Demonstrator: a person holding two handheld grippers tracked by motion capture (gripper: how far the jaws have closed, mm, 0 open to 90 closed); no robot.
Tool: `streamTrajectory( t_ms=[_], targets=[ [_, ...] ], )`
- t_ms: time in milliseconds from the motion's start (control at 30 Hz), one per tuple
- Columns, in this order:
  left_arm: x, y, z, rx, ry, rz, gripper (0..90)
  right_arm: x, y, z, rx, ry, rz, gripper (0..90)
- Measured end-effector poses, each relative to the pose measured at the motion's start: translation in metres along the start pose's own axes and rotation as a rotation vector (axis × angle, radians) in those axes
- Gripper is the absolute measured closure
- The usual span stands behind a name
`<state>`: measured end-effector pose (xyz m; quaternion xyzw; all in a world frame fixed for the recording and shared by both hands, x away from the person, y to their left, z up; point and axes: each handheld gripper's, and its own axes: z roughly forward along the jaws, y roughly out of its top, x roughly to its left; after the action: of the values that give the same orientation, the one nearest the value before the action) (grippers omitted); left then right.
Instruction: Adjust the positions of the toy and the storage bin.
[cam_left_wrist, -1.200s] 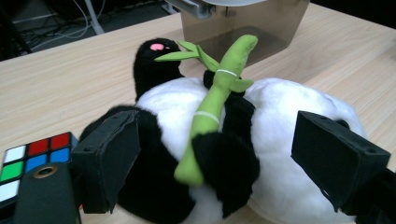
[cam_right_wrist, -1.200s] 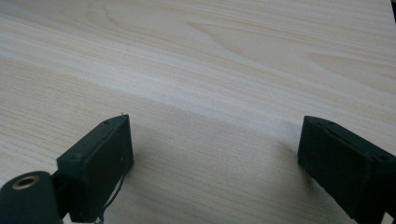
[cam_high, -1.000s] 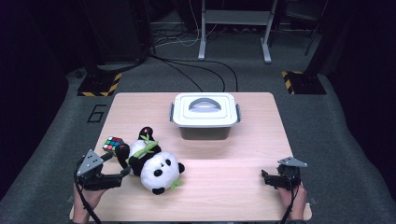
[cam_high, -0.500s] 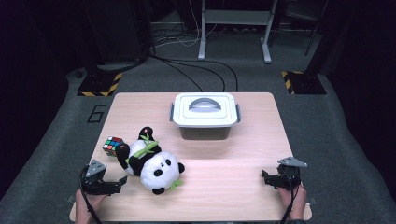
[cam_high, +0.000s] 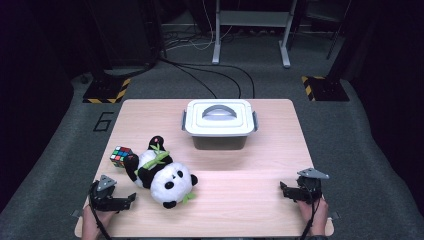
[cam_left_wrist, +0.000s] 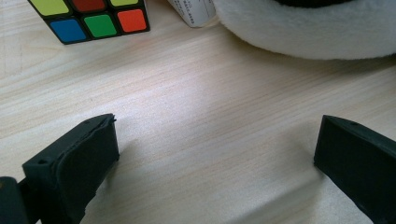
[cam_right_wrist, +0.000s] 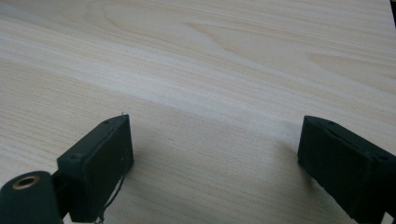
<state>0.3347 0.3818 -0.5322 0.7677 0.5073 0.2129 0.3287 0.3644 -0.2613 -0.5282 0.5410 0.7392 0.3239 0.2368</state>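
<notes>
Left gripper: jaws just spread wide, holding nothing, near-left of panda.
Right gripper: released, empty.
Risk: cube just beside panda; a sloppy reach could knock it off the left edge.

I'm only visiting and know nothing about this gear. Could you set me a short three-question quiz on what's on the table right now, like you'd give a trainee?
1. True or false: the lid is on the plastic box.
2. Which thing lies closest to the left gripper? A) plastic box B) toy panda C) puzzle cube
3. What, if anything, is between the jaws of the right gripper?

Key
1. True; the lid sits on the box with its handle on top.
2. B; the panda lies just beside it, the cube farther back.
3. Nothing; its jaws stand open over bare table.
</notes>
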Motion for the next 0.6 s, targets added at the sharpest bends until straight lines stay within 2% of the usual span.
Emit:
streamTrajectory(
  t_ms=[267, 367, 400, 467, 533, 600],
  targets=[
    [-0.0039, 0.0010, 0.0001, -0.004, 0.026, 0.003, 0.7, -0.0004, 0.0000, -0.0001, -0.001, 0.002, -0.004, 9.6],
    [-0.0024, 0.0011, 0.0010, -0.005, 0.014, -0.009, 0.9, -0.0010, -0.0002, -0.0005, 0.001, -0.004, -0.001, 9.8],
    [-0.0021, 0.0012, 0.0010, -0.005, 0.013, -0.011, 1.4, -0.0012, 0.0002, -0.0009, 0.004, -0.021, 0.024, 10.6],
    [-0.0022, 0.0012, 0.0010, -0.005, 0.013, -0.010, 1.4, -0.0032, 0.0006, -0.0017, 0.011, -0.026, 0.033, 10.0],
    [-0.0021, 0.0013, 0.0011, -0.005, 0.014, -0.011, 1.4, -0.0047, 0.0019, -0.0023, 0.022, -0.010, 0.060, 6.3],
    [-0.0021, 0.0013, 0.0011, -0.005, 0.015, -0.011, 1.4, -0.0058, 0.0056, -0.0021, 0.037, 0.013, 0.065, 4.9]
  ],
)
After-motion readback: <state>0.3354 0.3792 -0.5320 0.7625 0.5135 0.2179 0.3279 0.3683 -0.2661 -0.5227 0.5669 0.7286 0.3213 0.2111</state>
